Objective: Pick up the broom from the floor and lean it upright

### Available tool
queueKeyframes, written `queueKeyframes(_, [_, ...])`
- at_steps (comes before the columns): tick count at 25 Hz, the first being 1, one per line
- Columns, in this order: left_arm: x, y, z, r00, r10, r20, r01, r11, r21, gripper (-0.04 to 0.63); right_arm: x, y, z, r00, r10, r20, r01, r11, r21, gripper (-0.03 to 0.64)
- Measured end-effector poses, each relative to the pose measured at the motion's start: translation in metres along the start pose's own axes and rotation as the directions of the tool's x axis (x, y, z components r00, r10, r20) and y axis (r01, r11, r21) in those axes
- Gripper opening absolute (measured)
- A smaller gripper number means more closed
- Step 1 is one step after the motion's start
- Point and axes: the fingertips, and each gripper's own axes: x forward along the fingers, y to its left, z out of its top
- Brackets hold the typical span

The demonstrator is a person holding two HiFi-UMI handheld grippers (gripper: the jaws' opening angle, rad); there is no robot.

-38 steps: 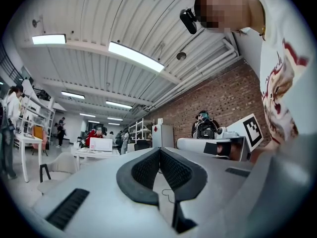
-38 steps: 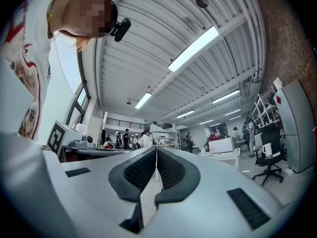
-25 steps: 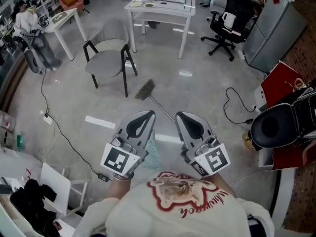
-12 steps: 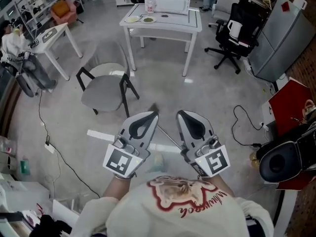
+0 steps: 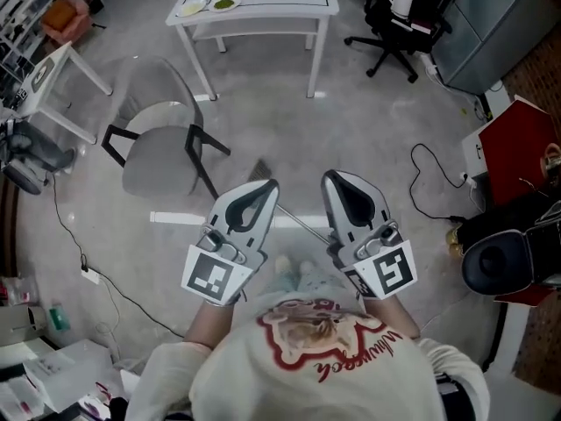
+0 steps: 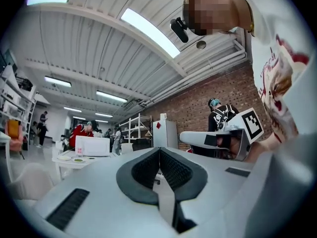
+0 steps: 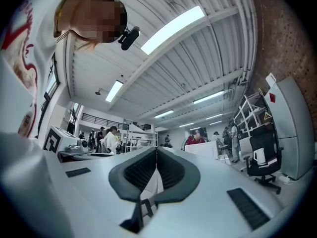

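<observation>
The broom (image 5: pixel 259 168) lies on the grey floor, its dark bristle head just beyond the tip of my left gripper (image 5: pixel 267 187). Its thin handle (image 5: pixel 302 226) runs down and to the right, passing beneath the gap between both grippers. My left gripper is held level above the floor, jaws shut with nothing between them (image 6: pixel 159 150). My right gripper (image 5: pixel 337 178) is beside it on the right, also shut and empty (image 7: pixel 156 150). Neither one touches the broom.
A grey chair with black legs (image 5: pixel 158 152) stands just left of the broom head. A white table (image 5: pixel 263 7) is further back, a black office chair (image 5: pixel 399 24) at the back right. A cable (image 5: pixel 429 182) and a red panel (image 5: pixel 513 147) lie to the right.
Both grippers have travelled forward across the room. The broom, earlier well ahead of them, now lies directly under their tips. The chair and table have drawn closer.
</observation>
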Motion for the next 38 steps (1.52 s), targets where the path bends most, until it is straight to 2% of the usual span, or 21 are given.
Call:
queueKeyframes(4, [0.033, 0.0, -0.023, 0.997, -0.062, -0.043, 0.061, 0.998, -0.035, 0.02, 0.006, -0.038, -0.012, 0.999, -0.025, -0.034, 0.025, 1.0, 0.01, 0.025])
queueKeyframes(13, [0.07, 0.023, -0.087, 0.986, -0.07, -0.155, 0.066, 0.997, -0.033, 0.021, 0.025, -0.083, -0.057, 0.994, -0.059, -0.089, 0.06, 0.998, 0.013, 0.025])
queueKeyframes(19, [0.101, 0.019, -0.152, 0.965, -0.158, -0.208, 0.152, 0.987, -0.046, 0.021, 0.021, -0.114, -0.107, 0.985, -0.097, -0.141, 0.104, 0.994, 0.04, 0.025])
queueKeyframes(22, [0.114, 0.015, -0.184, 0.948, -0.201, -0.248, 0.195, 0.979, -0.051, 0.023, 0.02, -0.128, -0.139, 0.976, -0.12, -0.182, 0.13, 0.991, 0.042, 0.025])
queueKeyframes(23, [0.118, 0.013, -0.196, 0.939, -0.224, -0.26, 0.217, 0.975, -0.054, 0.057, 0.02, -0.133, -0.148, 0.974, -0.128, -0.19, 0.138, 0.989, 0.043, 0.025])
queueKeyframes(24, [0.121, 0.012, -0.21, 0.928, -0.251, -0.275, 0.246, 0.968, -0.053, 0.148, 0.02, -0.136, -0.158, 0.972, -0.134, -0.194, 0.145, 0.989, 0.044, 0.025])
queueKeyframes(25, [0.122, 0.01, -0.223, 0.916, -0.276, -0.291, 0.275, 0.96, -0.047, 0.193, 0.02, -0.14, -0.167, 0.971, -0.139, -0.197, 0.15, 0.988, 0.044, 0.025])
queueKeyframes(27, [0.125, 0.009, -0.251, 0.897, -0.306, -0.318, 0.311, 0.95, -0.037, 0.195, 0.017, -0.146, -0.187, 0.968, -0.15, -0.203, 0.163, 0.986, 0.048, 0.025])
queueKeyframes(34, [0.123, 0.01, -0.353, 0.853, -0.326, -0.408, 0.336, 0.941, -0.049, 0.225, -0.004, -0.162, -0.265, 0.945, -0.187, -0.268, 0.211, 0.975, 0.064, 0.025])
queueKeyframes(38, [0.118, 0.005, -0.411, 0.827, -0.369, -0.424, 0.377, 0.924, -0.07, 0.233, -0.018, -0.165, -0.303, 0.937, -0.189, -0.293, 0.22, 0.973, 0.076, 0.025])
